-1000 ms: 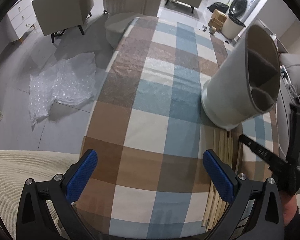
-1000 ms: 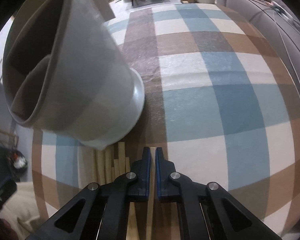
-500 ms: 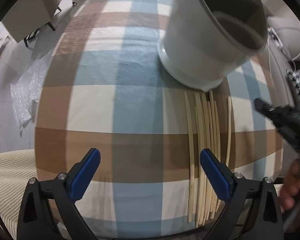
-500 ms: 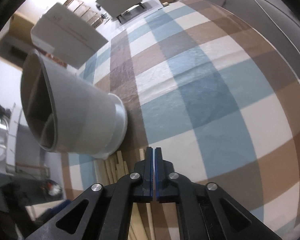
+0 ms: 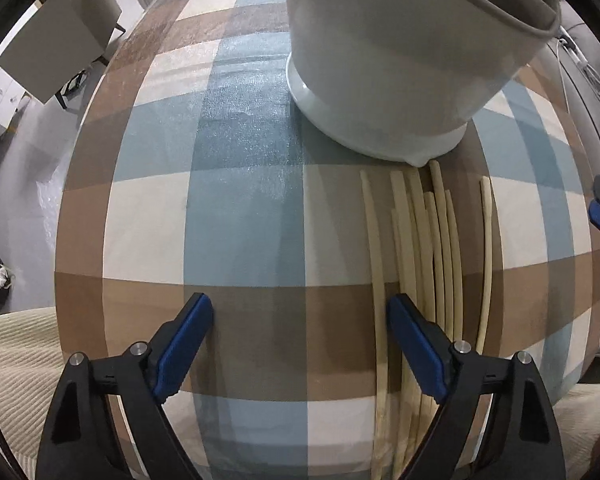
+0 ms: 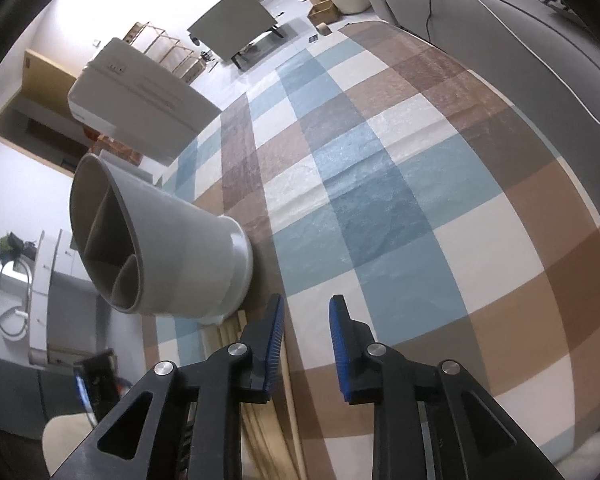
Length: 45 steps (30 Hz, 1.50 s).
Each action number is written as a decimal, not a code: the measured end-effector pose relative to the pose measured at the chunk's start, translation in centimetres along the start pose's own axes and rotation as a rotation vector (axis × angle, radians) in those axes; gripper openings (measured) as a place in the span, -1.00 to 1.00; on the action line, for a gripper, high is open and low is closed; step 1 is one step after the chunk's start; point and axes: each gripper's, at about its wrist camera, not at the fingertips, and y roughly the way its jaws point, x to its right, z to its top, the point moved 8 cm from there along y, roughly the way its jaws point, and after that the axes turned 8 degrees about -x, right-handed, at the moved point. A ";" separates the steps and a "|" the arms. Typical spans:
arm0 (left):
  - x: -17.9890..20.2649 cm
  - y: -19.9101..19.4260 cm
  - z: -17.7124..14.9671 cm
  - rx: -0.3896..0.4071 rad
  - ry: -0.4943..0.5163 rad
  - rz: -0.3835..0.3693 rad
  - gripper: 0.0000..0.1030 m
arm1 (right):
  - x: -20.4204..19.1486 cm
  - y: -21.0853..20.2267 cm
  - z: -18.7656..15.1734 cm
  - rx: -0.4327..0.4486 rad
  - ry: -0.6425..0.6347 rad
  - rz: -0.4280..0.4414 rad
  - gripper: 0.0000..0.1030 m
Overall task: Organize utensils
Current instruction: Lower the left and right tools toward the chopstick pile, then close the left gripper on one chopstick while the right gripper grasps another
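The chopsticks (image 5: 424, 264) lie lengthwise toward the divided holder (image 5: 400, 52) — the closing, empty left gripper (image 5: 300, 344) nearest, the opening right gripper (image 6: 306, 344) empty too.

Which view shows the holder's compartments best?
The right wrist view. There the holder shows its open mouth, with dividers splitting it into compartments, and nothing visible inside. The left wrist view shows only the holder's outer wall, base and part of the rim, cut off at the top, with chopsticks lying before it.
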 end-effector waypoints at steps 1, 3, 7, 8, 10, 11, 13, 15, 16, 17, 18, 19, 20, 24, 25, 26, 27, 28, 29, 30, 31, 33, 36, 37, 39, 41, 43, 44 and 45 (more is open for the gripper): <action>-0.3 0.0 0.1 -0.002 -0.004 -0.002 0.64 | 0.1 -0.1 0.1 0.004 0.004 0.000 -0.39; -0.7 -0.3 0.5 0.004 -0.013 -0.003 0.50 | 0.4 -0.4 0.2 0.011 0.007 -0.002 -0.35; -1.9 -0.7 1.7 0.018 -0.046 -0.030 0.38 | 1.0 -0.4 0.2 0.006 0.028 -0.001 -0.34; -2.0 -0.8 2.3 0.023 -0.050 -0.040 0.38 | 1.1 -0.5 0.2 0.004 0.035 0.003 -0.34; -2.0 -0.7 3.2 0.038 -0.045 -0.035 0.29 | 1.2 -0.5 0.2 0.000 0.043 0.009 -0.34; -2.2 -0.8 3.7 0.051 -0.042 -0.040 0.24 | 1.2 -0.5 0.2 0.001 0.043 0.010 -0.34; -2.1 -0.6 4.2 0.062 -0.042 -0.027 -0.01 | 1.1 -0.5 0.2 0.000 0.039 0.009 -0.34; -2.0 -0.3 4.5 0.079 -0.039 -0.024 -0.18 | 1.1 -0.4 0.1 -0.004 0.036 0.007 -0.33; -2.1 -0.3 4.6 0.088 -0.034 -0.012 -0.31 | 1.1 -0.4 0.1 -0.006 0.036 0.006 -0.33; -2.2 -0.3 4.7 0.096 -0.028 -0.012 -0.40 | 1.2 -0.3 0.0 -0.009 0.036 0.005 -0.33; -2.5 -0.3 4.6 0.103 -0.026 -0.014 -0.63 | 1.2 -0.1 -0.1 -0.014 0.035 0.003 -0.33; -2.5 -0.3 4.6 0.105 -0.024 -0.020 -0.89 | 1.1 0.0 -0.1 -0.021 0.031 -0.002 -0.33; -2.8 -0.2 4.5 0.103 -0.021 -0.031 -0.94 | 1.1 0.1 -0.2 -0.026 0.026 -0.006 -0.33; -2.1 -0.1 5.7 0.100 -0.049 -0.084 -0.98 | 0.3 0.9 -0.5 -0.048 -0.017 -0.026 -0.33; -2.9 -0.2 5.8 0.106 -0.067 -0.099 -0.99 | 0.1 1.1 -0.6 -0.055 -0.028 -0.032 -0.33; -3.3 -0.3 5.6 0.115 -0.078 -0.112 -0.99 | -0.2 1.4 -0.7 -0.065 -0.038 -0.031 -0.33; -4.1 -0.7 5.6 0.126 -0.095 -0.128 -0.99 | -0.6 1.8 -0.9 -0.082 -0.055 -0.030 -0.33; -4.3 -1.1 5.7 0.136 -0.107 -0.143 -0.99 | -0.9 2.2 -1.1 -0.097 -0.072 -0.034 -0.33; -4.9 -1.5 5.7 0.148 -0.119 -0.167 -0.99 | -1.3 2.5 -1.2 -0.110 -0.089 -0.040 -0.33; -5.5 -2.1 5.8 0.162 -0.129 -0.194 -0.99 | -1.8 3.0 -1.3 -0.126 -0.110 -0.039 -0.33; -5.7 -2.3 5.9 0.171 -0.136 -0.210 -0.99 | -2.3 3.5 -1.5 -0.148 -0.140 -0.040 -0.36; -6.2 -3.1 5.9 0.192 -0.149 -0.261 -0.99 | -3.2 4.4 -1.7 -0.180 -0.203 -0.072 -0.40; -7.4 -4.1 5.7 0.218 -0.167 -0.316 -0.99 | -3.9 5.9 -2.0 -0.209 -0.276 -0.132 -0.40; -8.1 -4.3 5.6 0.226 -0.174 -0.337 -0.99 | -3.9 6.4 -2.1 -0.223 -0.282 -0.145 -0.42; -7.1 -5.3 4.8 0.238 -0.187 -0.353 -0.99 | -4.0 7.6 -2.4 -0.247 -0.291 -0.170 -0.43; -6.7 -6.2 5.2 0.257 -0.199 -0.381 -0.99 | -4.1 8.5 -2.5 -0.251 -0.307 -0.203 -0.42; -5.4 -7.3 4.2 0.269 -0.201 -0.389 -0.99 | -4.7 8.7 -2.0 -0.218 -0.343 -0.247 -0.41; -4.4 -7.8 4.0 0.276 -0.199 -0.397 -0.99 | -4.8 9.0 -1.9 -0.214 -0.351 -0.268 -0.42; -3.4 -7.9 4.1 0.280 -0.196 -0.397 -0.99 | -5.0 9.1 -1.7 -0.200 -0.365 -0.295 -0.46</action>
